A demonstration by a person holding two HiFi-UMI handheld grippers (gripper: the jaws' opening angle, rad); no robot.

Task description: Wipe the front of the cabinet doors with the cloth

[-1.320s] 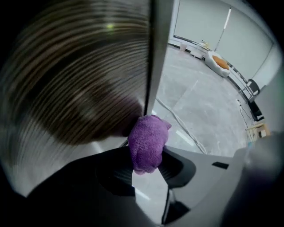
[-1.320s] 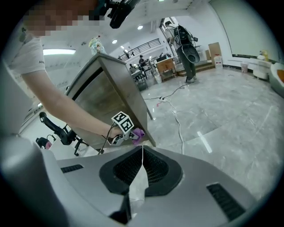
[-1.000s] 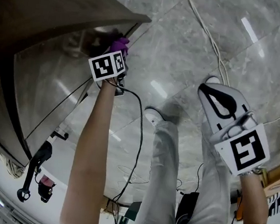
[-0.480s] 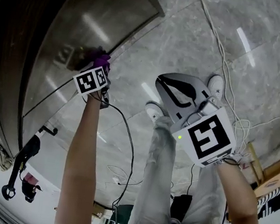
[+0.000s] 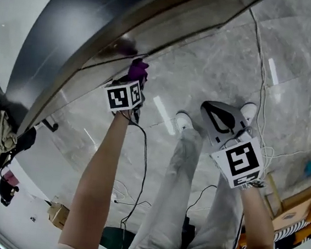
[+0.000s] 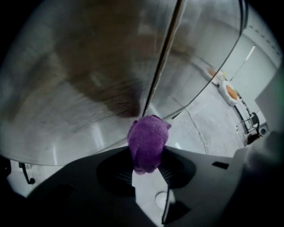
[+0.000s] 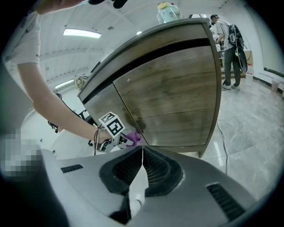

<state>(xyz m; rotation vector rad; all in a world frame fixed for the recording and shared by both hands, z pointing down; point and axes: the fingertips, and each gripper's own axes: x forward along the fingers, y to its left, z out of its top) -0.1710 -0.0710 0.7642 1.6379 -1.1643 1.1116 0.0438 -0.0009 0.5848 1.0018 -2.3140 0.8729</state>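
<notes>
While my left gripper [image 6: 146,156] pinches the purple cloth [image 6: 147,141] tight, that cloth sits at the foot of the cabinet doors [image 7: 177,102], right by their seam. My right gripper [image 7: 142,153] hangs well apart, jaws pressed together, empty.

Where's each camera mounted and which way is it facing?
Head view: on the head, steeply down at floor and cabinet door; shows both arms, legs, left gripper, right gripper.
Left gripper view: on left gripper, facing the cabinet door close up; jaws pinch the cloth.
Right gripper view: on right gripper, facing the cabinet door from farther off; jaws shut, empty; left arm shows.
Shared: all three show the cloth at the cabinet door.
</notes>
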